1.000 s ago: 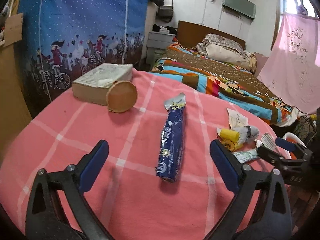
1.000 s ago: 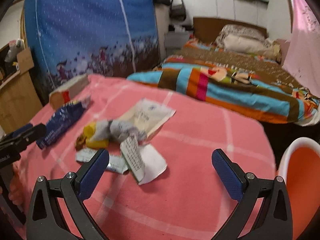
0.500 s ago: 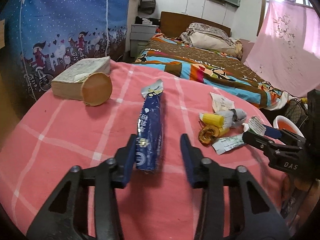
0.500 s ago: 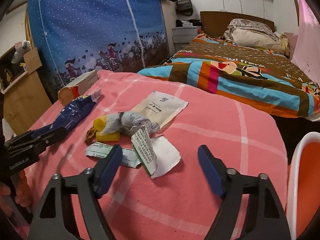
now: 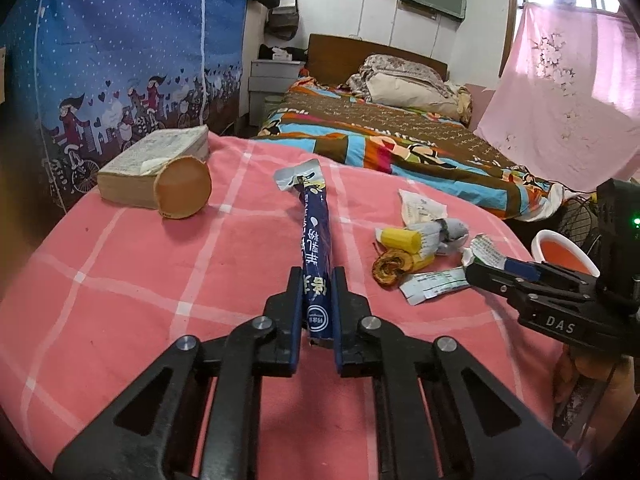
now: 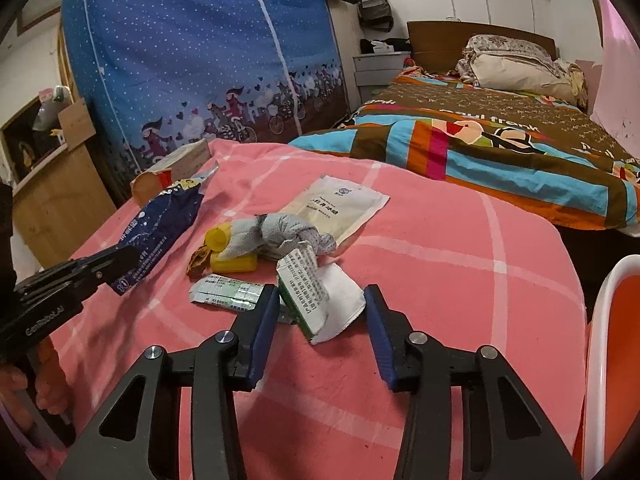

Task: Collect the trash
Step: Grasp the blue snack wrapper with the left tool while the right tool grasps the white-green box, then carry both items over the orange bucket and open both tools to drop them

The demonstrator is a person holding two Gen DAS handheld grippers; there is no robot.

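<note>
Left gripper (image 5: 316, 312), low centre of the left wrist view, has its jaws fully closed on the near end of the dark blue snack wrapper (image 5: 316, 240); the rest of the wrapper runs up the frame across the pink checked blanket (image 5: 120, 280). The grip sits close to the wrapper's cut edge, so the lift should be slow and level, or the thin film may slip out.

Right gripper (image 6: 320, 316), low centre of the right wrist view, has just been closing. Its jaws stand part open on either side of a folded leaflet (image 6: 306, 284) and the white paper (image 6: 340, 304) beneath it. Whether the left pad already touches the leaflet is hard to judge at this angle; the right pad appears to stand clear of the paper.

Remaining litter lies in mid frame of that view: a green and white sachet (image 6: 224, 296) just beside the left pad, a yellow bottle (image 6: 232, 262), a grey knotted rag (image 6: 276, 236), a brown curled scrap (image 6: 198, 262) and a flat white packet (image 6: 340, 208). An orange bin with a white rim (image 6: 600, 360) stands at the right edge.

Recommended practice: finish closing squarely so both sheets are caught together, keep the sachet out of the pinch, then carry each load to the bin. The book (image 5: 152, 164) and round wooden piece (image 5: 182, 188) at upper left are probably not trash.
</note>
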